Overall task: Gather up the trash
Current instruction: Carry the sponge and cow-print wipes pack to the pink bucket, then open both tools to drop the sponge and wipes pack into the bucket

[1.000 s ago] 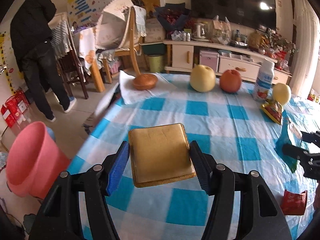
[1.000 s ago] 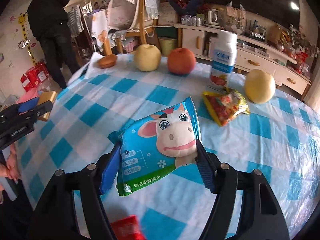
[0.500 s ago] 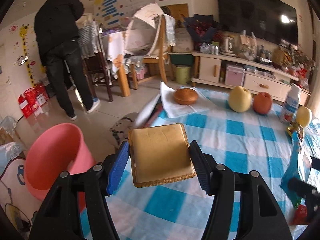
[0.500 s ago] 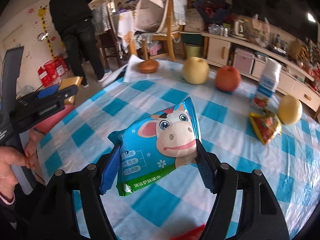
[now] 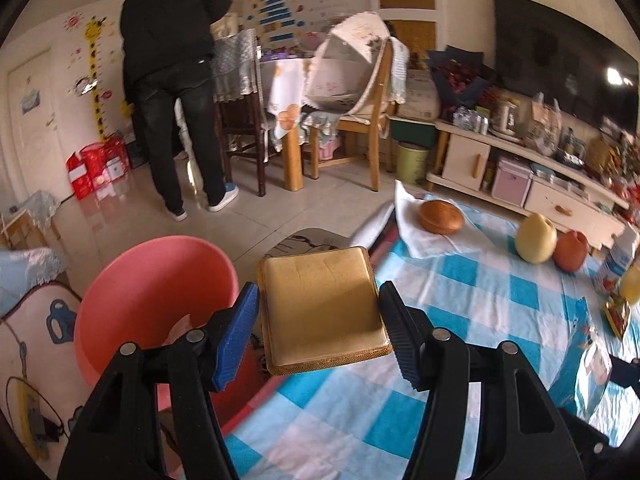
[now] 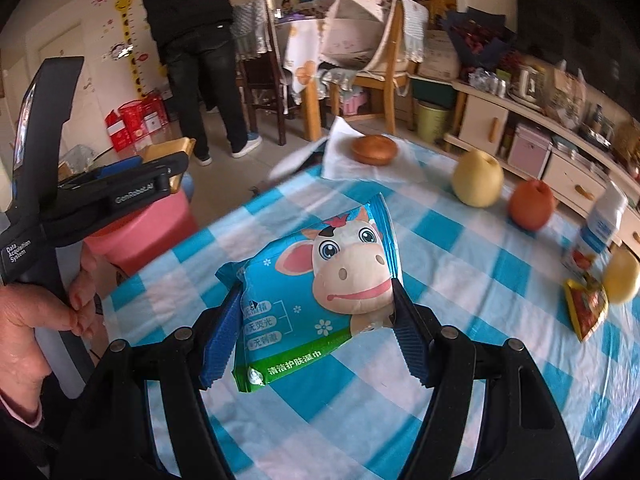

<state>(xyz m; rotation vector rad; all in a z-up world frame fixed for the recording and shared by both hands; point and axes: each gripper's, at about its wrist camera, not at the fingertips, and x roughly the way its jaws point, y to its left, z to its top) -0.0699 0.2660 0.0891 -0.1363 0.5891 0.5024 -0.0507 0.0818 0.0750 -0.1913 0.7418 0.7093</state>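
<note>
Left wrist view first: the left gripper (image 5: 318,322) is clamping a flat gold packet (image 5: 322,306) between its blue pads, one pad pressing on each side edge, so the packet is sitting level in the jaws. It's hanging right over the table edge, with the pink bin (image 5: 158,304) on the floor just to the left and below. The blue-and-white checked tablecloth (image 5: 472,308) is filling the right half. Further back on it a brown bun (image 5: 441,217) is sitting on a white napkin (image 5: 436,236), and a yellow pear (image 5: 536,238) is touching an orange-red fruit (image 5: 570,250). A person in dark clothes (image 5: 172,80) is standing by the far chairs, back turned.

Right wrist view: the right gripper (image 6: 316,328) is squeezing a blue wet-wipes pack with a cartoon cow (image 6: 316,296), pads biting into both sides, the pack tilting up over the cloth. Off to the left a hand (image 6: 36,320) is holding the other gripper, which is carrying the gold packet above the pink bin. Over on the right a white bottle (image 6: 604,220) is standing upright, with a red-yellow snack wrapper (image 6: 586,306) lying on the cloth just beside a second yellow fruit (image 6: 620,276).
</note>
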